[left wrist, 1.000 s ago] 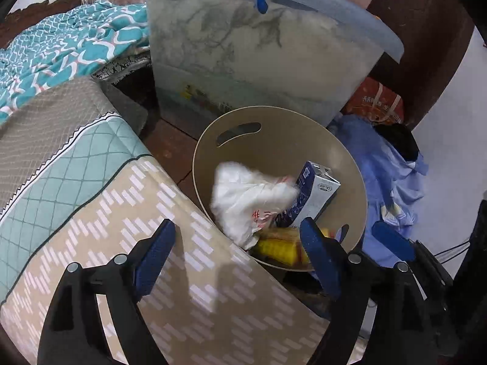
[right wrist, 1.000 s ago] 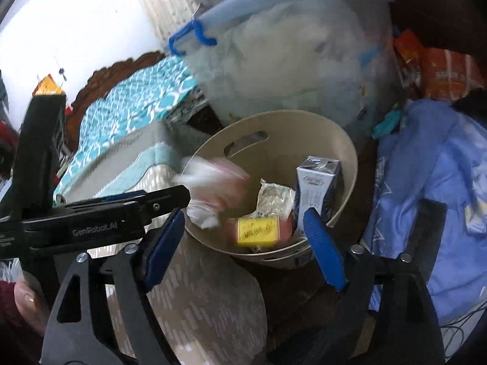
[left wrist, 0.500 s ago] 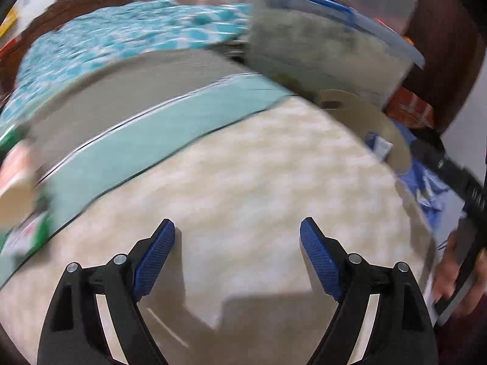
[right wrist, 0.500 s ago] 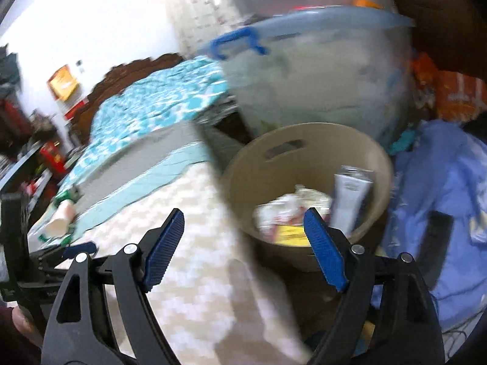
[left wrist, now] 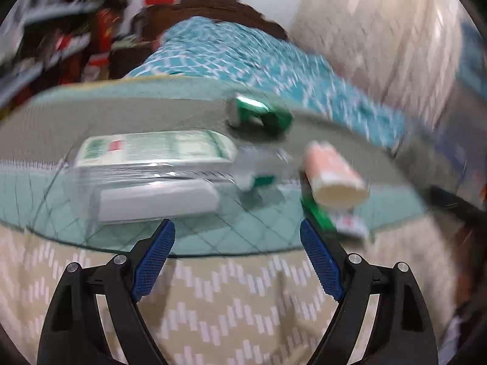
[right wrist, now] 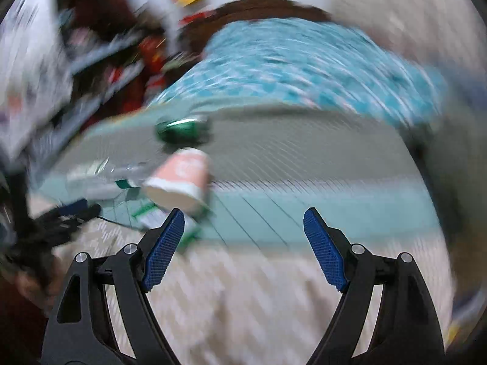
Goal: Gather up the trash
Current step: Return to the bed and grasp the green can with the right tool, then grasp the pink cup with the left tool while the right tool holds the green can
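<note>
Both views are pretty smeared with blur, so details are rough. The trash is all lying on the bed (left wrist: 243,304), spread over the teal and grey bands of the quilt (left wrist: 188,237), beyond the beige zigzag part.

From the left wrist view, the left gripper (left wrist: 237,257) has its blue fingers (left wrist: 153,255) spread wide with nothing between them, just quilt underneath. Ahead of it sits a white and green flat pack (left wrist: 155,150) in shiny clear wrap, with a pale box (left wrist: 158,200) right against its near side. Off to the right is a pink paper cup (left wrist: 334,176) tipped on its side, open mouth facing the camera. It lies on top of a green and white wrapper (left wrist: 334,217). Further back there's a green can (left wrist: 261,114), also on its side, I think, but it's too blurry to be sure.

The right wrist view shows the right gripper (right wrist: 243,248) wide open too, empty, hanging over the quilt. The same cup (right wrist: 179,179) shows just above its left finger (right wrist: 162,251), close but not touching as far as I can tell. The can (right wrist: 182,130) is behind it. A turquoise patterned blanket (right wrist: 304,67) is bunched at the head of the bed against a dark wooden headboard (right wrist: 258,7).
</note>
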Demonstrator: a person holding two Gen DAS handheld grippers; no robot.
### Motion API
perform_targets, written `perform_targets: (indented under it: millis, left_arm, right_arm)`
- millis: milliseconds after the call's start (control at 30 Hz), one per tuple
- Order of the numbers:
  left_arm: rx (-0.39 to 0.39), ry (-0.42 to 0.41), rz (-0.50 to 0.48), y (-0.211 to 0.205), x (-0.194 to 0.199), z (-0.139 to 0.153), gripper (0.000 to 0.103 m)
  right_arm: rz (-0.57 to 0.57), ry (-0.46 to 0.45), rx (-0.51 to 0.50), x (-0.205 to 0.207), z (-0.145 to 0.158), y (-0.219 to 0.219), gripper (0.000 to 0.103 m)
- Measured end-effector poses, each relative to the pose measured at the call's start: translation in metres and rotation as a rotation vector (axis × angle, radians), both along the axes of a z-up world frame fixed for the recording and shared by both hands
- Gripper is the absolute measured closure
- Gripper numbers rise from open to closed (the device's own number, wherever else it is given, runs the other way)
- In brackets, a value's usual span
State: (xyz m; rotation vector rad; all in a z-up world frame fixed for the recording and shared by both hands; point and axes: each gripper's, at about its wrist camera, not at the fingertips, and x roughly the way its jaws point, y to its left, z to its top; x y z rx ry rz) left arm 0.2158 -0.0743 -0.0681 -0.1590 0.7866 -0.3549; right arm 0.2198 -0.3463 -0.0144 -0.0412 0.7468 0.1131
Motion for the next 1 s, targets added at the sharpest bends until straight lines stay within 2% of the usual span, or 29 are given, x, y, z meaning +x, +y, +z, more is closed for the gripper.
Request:
perform_targets:
  millis: [33, 67, 100, 200, 300, 367, 400, 433, 500, 567, 667, 833, 1000]
  left_arm:
    - [-0.076, -0.001, 0.013, 0.014, 0.001, 0.001, 0.023]
    - [-0.11, -0.004, 0.02, 0.021, 0.0, 0.003, 0.023]
    - [-0.132, -0.005, 0.028, 0.024, -0.002, 0.003, 0.023]
    - [-0.198, 0.037, 0.029, 0.035, 0.003, 0.001, 0.023]
    - [-0.251, 0.077, 0.026, 0.041, 0.008, -0.004, 0.023]
    - [-0.284, 0.106, 0.025, 0.045, 0.012, -0.008, 0.023]
    - [-0.297, 0.12, 0.024, 0.047, 0.013, -0.009, 0.023]
    - [-0.307, 0.13, 0.024, 0.048, 0.012, -0.011, 0.023]
    - [-0.323, 0.146, 0.026, 0.05, 0.012, -0.014, 0.023]
    - [-0.336, 0.158, 0.026, 0.053, 0.013, -0.016, 0.023]
    - [-0.343, 0.159, 0.028, 0.053, 0.012, -0.017, 0.023]
    - [-0.351, 0.138, 0.014, 0.055, 0.009, -0.015, 0.023]
    - [-0.316, 0.095, -0.034, 0.044, 0.006, -0.009, 0.023]
  right_arm:
    - [0.044, -0.005, -0.095, 0.023, 0.002, 0.025, 0.023]
    - [0.078, -0.008, -0.181, 0.04, 0.001, 0.047, 0.023]
    - [0.125, -0.007, -0.297, 0.064, -0.002, 0.074, 0.023]
    - [0.219, 0.013, -0.562, 0.12, -0.02, 0.129, 0.027]
    - [0.247, 0.045, -0.734, 0.162, -0.041, 0.156, 0.03]
    - [0.25, 0.062, -0.799, 0.182, -0.05, 0.165, 0.032]
    - [0.254, 0.086, -0.811, 0.19, -0.055, 0.167, 0.042]
    - [0.246, 0.11, -0.821, 0.195, -0.059, 0.167, 0.066]
    - [0.244, 0.093, -0.828, 0.196, -0.06, 0.165, 0.067]
    - [0.22, 0.073, -0.793, 0.189, -0.053, 0.159, 0.072]
    - [0.192, 0.1, -0.629, 0.182, -0.036, 0.142, 0.075]
    - [0.201, 0.146, -0.524, 0.14, -0.025, 0.117, 0.075]
    - [0.176, 0.209, -0.352, 0.088, -0.016, 0.079, 0.075]
